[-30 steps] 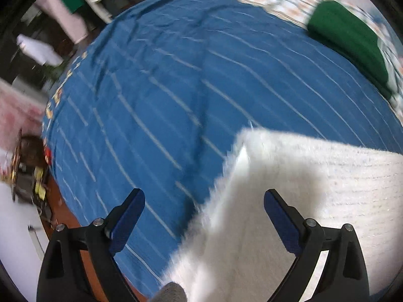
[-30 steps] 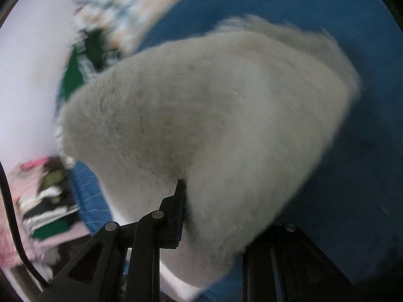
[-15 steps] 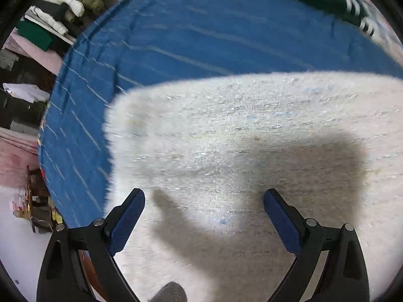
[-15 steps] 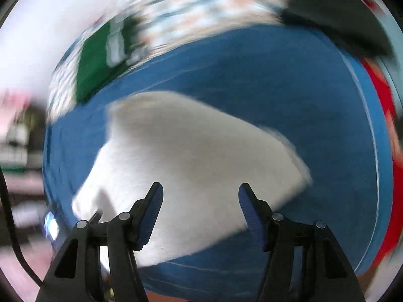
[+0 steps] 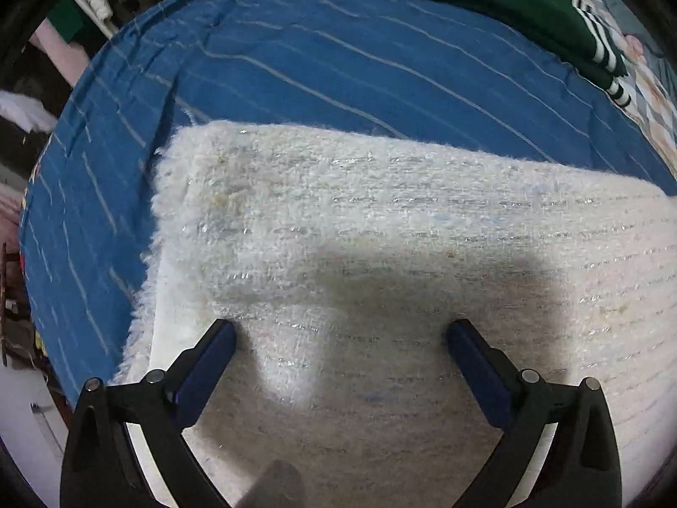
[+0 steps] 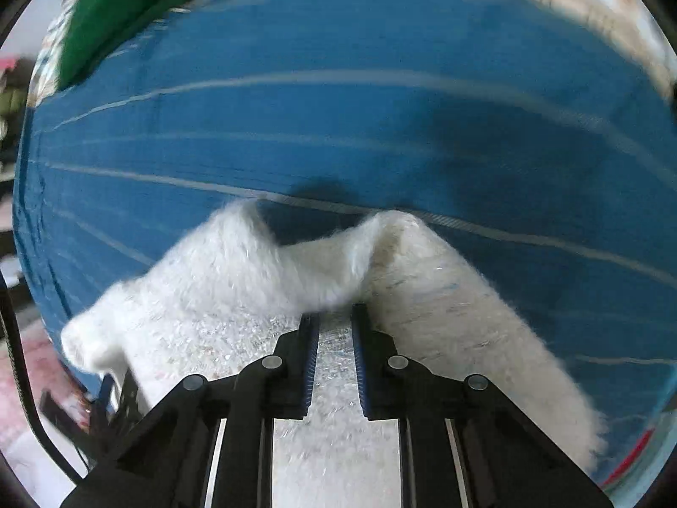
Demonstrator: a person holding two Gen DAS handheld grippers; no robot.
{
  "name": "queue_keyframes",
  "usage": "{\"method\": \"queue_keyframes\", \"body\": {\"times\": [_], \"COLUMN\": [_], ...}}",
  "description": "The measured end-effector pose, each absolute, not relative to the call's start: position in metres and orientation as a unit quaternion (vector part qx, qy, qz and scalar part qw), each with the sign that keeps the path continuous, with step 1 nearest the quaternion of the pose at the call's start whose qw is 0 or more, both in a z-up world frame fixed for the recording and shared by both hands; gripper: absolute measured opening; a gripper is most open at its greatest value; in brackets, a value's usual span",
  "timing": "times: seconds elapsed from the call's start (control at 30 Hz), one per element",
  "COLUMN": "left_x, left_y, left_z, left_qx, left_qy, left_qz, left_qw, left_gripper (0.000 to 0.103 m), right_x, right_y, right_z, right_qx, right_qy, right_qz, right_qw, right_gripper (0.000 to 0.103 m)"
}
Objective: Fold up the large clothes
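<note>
Left gripper [image 5: 340, 334] fingers spread over fuzzy white sweater [image 5: 381, 233] | right gripper [image 6: 334, 319] fingers pinching sweater fold | blue striped bedspread [image 5: 296, 55] beneath

White fuzzy garment [image 5: 381, 233] runs off right and near edges; green garment [image 6: 110, 12] smeared, cut at far left; shelf items unreadable.

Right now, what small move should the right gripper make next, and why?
Probably lift and carry its pinched edge across. The right gripper looks nearly shut on the bunched white sweater, while the left gripper hangs open over the flat part.
</note>
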State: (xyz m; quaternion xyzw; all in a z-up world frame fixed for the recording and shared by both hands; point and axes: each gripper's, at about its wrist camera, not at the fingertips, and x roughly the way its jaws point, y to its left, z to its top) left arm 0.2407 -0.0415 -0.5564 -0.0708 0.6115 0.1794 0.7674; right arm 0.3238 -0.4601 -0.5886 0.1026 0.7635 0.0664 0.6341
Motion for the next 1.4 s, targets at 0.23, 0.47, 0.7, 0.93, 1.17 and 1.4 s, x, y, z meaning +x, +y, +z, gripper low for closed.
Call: {"method": "queue_keyframes", "body": {"times": [0.23, 0.47, 0.7, 0.93, 1.17, 1.4], "left_x": [0.219, 0.216, 0.262, 0.293, 0.276, 0.291], "left_y": [-0.04, -0.073, -0.127, -0.136, -0.139, -0.184], "left_z": [-0.513, -0.486, -0.504, -0.555, -0.501, -0.557], "left_qx": [-0.105, -0.062, -0.047, -0.025, -0.049, -0.02], "left_qy": [0.601, 0.596, 0.599, 0.637, 0.618, 0.631], "left_qz": [0.229, 0.223, 0.168, 0.147, 0.138, 0.132], "left_qw": [0.758, 0.769, 0.782, 0.757, 0.773, 0.764], "left_gripper": [0.103, 0.103, 0.103, 0.103, 0.103, 0.103], "right_x": [0.282, 0.273, 0.288, 0.314, 0.25, 0.124], "right_y": [-0.395, -0.369, -0.445, -0.499, -0.581, -0.617], "right_z": [-0.552, -0.623, -0.549, -0.632, -0.531, -0.578], "right_qx": [0.072, 0.019, 0.118, 0.182, 0.254, 0.383], "right_qy": [0.763, 0.797, 0.721, 0.746, 0.68, 0.669], "right_qz": [0.18, 0.133, 0.114, 0.092, 0.078, 0.021], "right_qw": [0.616, 0.589, 0.674, 0.633, 0.683, 0.637], "right_gripper": [0.02, 0.018, 0.02, 0.015, 0.057, 0.057]}}
